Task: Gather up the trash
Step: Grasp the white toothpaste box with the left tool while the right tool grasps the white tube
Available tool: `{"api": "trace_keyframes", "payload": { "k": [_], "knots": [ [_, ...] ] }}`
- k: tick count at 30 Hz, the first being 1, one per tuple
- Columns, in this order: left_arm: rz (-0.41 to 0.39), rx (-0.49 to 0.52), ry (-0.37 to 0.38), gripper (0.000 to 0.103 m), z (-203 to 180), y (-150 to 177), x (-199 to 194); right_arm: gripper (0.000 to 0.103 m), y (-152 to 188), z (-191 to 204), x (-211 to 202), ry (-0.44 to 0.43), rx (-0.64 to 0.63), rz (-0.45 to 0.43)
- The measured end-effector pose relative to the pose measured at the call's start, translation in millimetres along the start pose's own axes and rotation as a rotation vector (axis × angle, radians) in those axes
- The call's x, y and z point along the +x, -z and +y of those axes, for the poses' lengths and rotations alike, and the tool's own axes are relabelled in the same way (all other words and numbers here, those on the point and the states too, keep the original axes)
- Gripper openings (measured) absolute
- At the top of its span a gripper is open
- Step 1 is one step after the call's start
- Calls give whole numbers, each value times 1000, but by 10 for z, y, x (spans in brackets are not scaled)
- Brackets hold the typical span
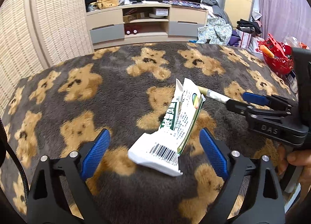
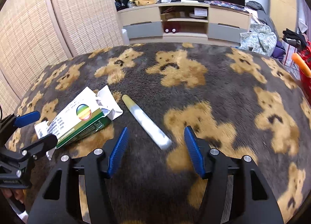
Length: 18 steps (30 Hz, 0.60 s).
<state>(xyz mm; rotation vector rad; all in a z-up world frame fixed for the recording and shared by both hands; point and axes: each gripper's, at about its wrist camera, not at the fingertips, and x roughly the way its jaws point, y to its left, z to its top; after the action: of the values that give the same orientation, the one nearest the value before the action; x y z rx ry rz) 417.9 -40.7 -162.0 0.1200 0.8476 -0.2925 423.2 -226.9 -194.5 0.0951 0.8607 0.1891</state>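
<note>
**Over the bear blanket, two tongs above two scraps**

In the left wrist view, the left tongs [image 1: 154,152] stand released, their blue pads wide apart above a grey blanket [image 1: 116,95] patterned with tan bears. Between the pads, not touching either, lies a flattened white-and-green carton [image 1: 175,127], barcode end nearest the camera, torn flaps at the far end. Just beyond it a pale tube [image 1: 212,95] lies on the blanket, its capped end beside the carton's flaps. The right tongs [image 1: 239,99] reach in from the right, with the tube's near end at their tips. A red basket [image 1: 278,62] sits at the right edge.

In the right wrist view, the right tongs [image 2: 155,146] are released, holding nothing; the tube [image 2: 145,122] lies slantwise with its near end between the pads, clear of both. The carton [image 2: 81,119] rests left of it, with the left tongs [image 2: 31,127] straddling its left end. A TV cabinet [image 2: 184,22] stands beyond.
</note>
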Motion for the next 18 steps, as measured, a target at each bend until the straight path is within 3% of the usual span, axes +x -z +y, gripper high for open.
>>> {"api": "trace_keyframes", "payload": {
  "k": [5,8,14,18],
  "knots": [
    [35,25,18,66,-63,4,192,55,-36,26,189,0,-15,40],
    [51,32,33,63,-98,14,288,44,-59,18,213,26,-21,44],
    [71,50,46,42,-211,66,389,30,-43,-50,172,70,-19,72],
    [78,46,48,41,-217,107,334,15,44,-143,62,80,-5,93]
  ]
}}
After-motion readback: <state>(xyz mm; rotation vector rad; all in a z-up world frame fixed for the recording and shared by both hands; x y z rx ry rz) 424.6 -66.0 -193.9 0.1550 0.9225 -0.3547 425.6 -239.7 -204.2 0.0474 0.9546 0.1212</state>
